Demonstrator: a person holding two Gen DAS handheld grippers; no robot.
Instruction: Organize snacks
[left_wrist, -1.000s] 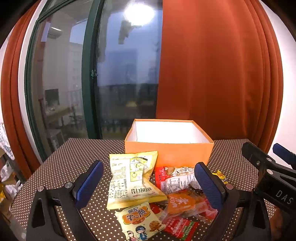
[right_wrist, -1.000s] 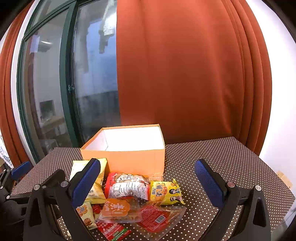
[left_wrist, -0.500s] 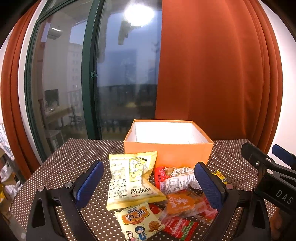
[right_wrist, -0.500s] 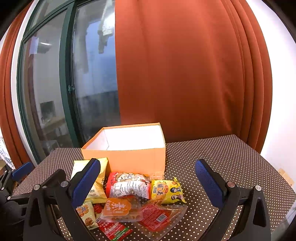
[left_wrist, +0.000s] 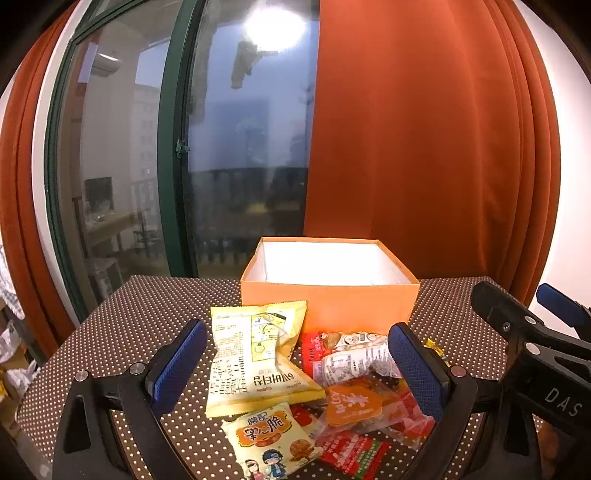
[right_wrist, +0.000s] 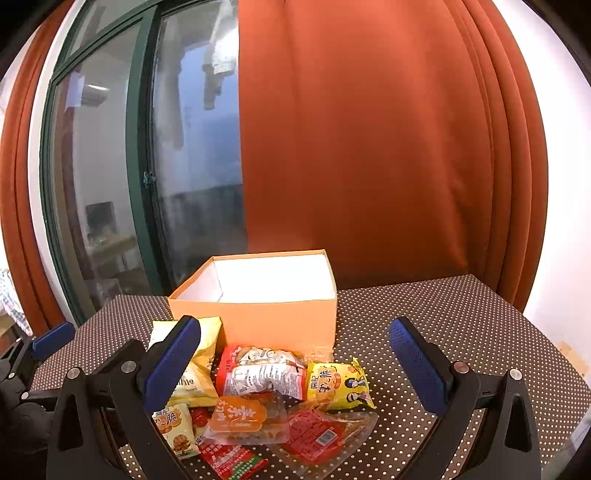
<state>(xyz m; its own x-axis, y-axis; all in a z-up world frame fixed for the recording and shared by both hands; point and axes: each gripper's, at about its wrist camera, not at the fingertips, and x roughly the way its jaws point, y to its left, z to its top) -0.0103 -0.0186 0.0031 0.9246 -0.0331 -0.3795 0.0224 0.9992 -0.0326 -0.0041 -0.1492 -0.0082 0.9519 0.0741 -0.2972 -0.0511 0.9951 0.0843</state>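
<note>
A matt orange cardboard box (left_wrist: 330, 300) with a plain white paper-like lining sits on a table (right_wrist: 461, 317) covered in brown cloth with small white dots. The snack packets (right_wrist: 266, 373) are glossy, crinkled plastic film; one clear pouch (right_wrist: 325, 435) shines under the light. Both grippers, left gripper (left_wrist: 295, 373) and right gripper (right_wrist: 295, 373), have matt black plastic frames, small silvery metal rivets, and blue fingertip pads (left_wrist: 415, 365) with a fine rough grid texture. Behind hang soft matt rust-orange fabric curtains (right_wrist: 369, 147) and a reflective glass window (left_wrist: 229, 155) in a dark green painted frame.
</note>
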